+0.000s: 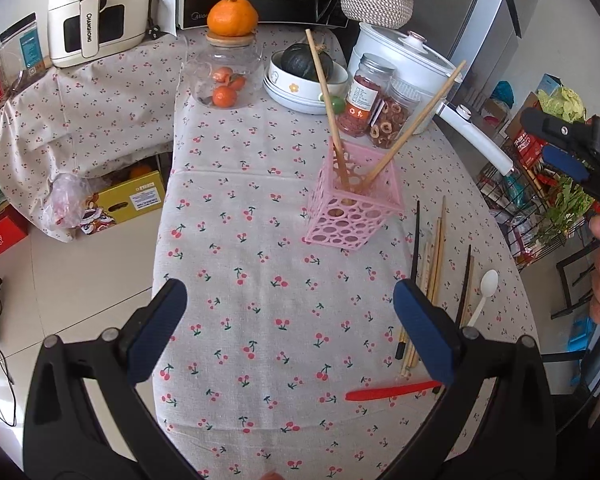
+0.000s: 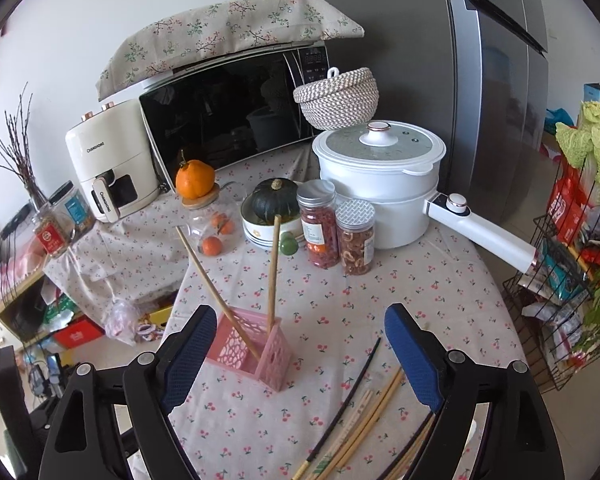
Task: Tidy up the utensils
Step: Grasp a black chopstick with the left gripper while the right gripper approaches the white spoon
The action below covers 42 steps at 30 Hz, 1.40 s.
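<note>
A pink perforated holder (image 1: pixel 354 208) (image 2: pixel 256 350) stands on the cherry-print tablecloth (image 1: pixel 260 280), with two bamboo chopsticks (image 1: pixel 324 92) (image 2: pixel 274 268) leaning upright in it. To its right lie several loose chopsticks (image 1: pixel 432 276) (image 2: pixel 360 424), some bamboo and some dark, beside a white spoon (image 1: pixel 485 292). A red utensil (image 1: pixel 392 391) lies nearer me. My left gripper (image 1: pixel 290 292) is open above bare cloth, holding nothing. My right gripper (image 2: pixel 300 316) is open and empty, just short of the holder and above the loose chopsticks. It also shows at the right edge of the left wrist view.
At the back stand a white electric pot (image 2: pixel 380 176) with a long handle, two snack jars (image 2: pixel 320 228), a bowl with a squash (image 2: pixel 274 204), a glass jar of oranges (image 1: pixel 224 76), a microwave and an air fryer. A wire rack (image 2: pixel 560 300) stands right of the table. The floor drops off left.
</note>
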Each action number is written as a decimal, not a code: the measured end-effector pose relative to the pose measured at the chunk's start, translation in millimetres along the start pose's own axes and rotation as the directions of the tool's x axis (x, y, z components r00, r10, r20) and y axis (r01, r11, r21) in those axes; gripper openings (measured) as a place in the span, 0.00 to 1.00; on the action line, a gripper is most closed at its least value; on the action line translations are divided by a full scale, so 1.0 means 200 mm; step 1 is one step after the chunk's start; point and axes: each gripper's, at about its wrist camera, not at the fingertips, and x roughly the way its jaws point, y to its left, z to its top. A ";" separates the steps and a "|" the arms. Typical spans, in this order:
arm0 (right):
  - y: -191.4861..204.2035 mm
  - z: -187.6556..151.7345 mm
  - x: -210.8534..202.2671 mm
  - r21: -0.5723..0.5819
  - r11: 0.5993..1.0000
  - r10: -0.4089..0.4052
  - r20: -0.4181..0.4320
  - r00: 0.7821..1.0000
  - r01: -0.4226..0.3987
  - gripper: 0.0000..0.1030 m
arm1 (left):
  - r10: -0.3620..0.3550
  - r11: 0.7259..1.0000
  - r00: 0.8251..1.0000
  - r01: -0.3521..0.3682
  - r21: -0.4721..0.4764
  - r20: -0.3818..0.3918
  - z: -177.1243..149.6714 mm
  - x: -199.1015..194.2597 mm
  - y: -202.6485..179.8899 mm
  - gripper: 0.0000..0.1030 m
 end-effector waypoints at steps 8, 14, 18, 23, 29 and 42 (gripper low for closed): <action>-0.27 -0.23 0.02 0.052 0.997 -0.048 -0.121 0.991 0.055 0.87 | -0.033 0.998 0.996 0.038 0.051 -0.085 -0.06 0.10 -0.16 0.99; -0.47 -0.35 0.05 0.116 0.989 -0.065 -0.216 0.974 0.092 0.87 | -0.037 0.995 0.987 0.050 0.084 -0.155 -0.11 0.21 -0.28 0.99; -0.57 -0.40 0.08 0.115 0.986 -0.083 -0.285 0.955 0.120 0.87 | -0.041 0.993 0.980 0.062 0.102 -0.196 -0.15 0.29 -0.38 0.99; -0.69 -0.44 0.13 0.112 0.982 -0.106 -0.340 0.934 0.152 0.87 | -0.046 0.984 0.979 0.078 0.160 -0.198 -0.19 0.36 -0.54 0.99; -0.84 -0.42 0.19 0.070 0.974 -0.175 -0.378 0.909 0.217 0.87 | -0.007 0.966 0.985 0.051 0.252 -0.171 -0.12 0.51 -0.69 0.73; -1.05 -0.47 0.28 0.073 0.970 -0.175 -0.451 0.875 0.232 0.87 | 0.082 0.975 0.984 -0.046 0.216 -0.161 0.13 0.91 -0.91 0.19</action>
